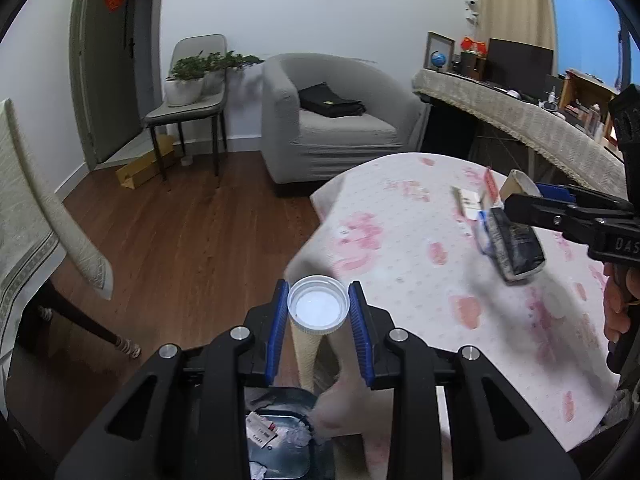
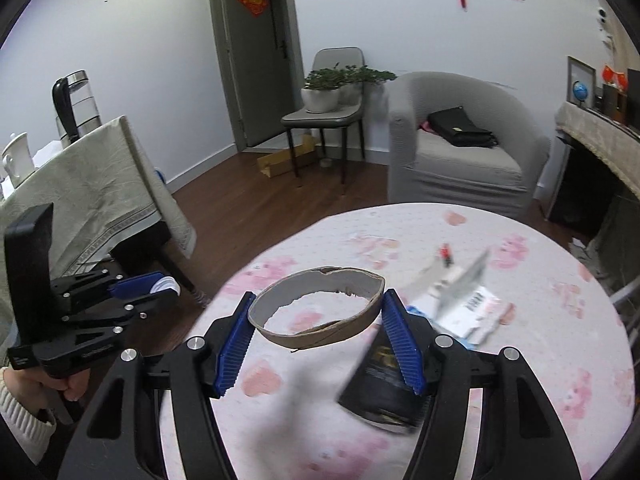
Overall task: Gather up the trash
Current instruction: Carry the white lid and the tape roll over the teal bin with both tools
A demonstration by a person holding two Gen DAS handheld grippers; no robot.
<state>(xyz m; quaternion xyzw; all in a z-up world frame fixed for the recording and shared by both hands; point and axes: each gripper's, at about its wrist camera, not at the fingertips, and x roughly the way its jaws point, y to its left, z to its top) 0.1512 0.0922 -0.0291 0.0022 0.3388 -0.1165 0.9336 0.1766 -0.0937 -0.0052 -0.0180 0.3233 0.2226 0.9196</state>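
Observation:
My left gripper [image 1: 318, 312] is shut on a white plastic cap [image 1: 317, 306] with a beige cone-shaped piece under it, held off the table's left edge above a trash bin [image 1: 280, 440] holding crumpled paper. It also shows at the left of the right wrist view [image 2: 160, 292]. My right gripper [image 2: 318, 320] is shut on a squashed cardboard ring [image 2: 316, 304], held above the round table [image 2: 520, 400]. In the left wrist view the right gripper [image 1: 516, 196] is over the table's far side. A black packet [image 2: 384, 392] and white wrappers [image 2: 468, 304] lie on the table.
The table has a white cloth with pink flowers. A grey armchair [image 1: 332, 120] with a black bag stands behind. A chair with potted plants [image 1: 192, 80] and a cardboard box are near the door. A draped table [image 2: 92, 184] with a kettle is at left.

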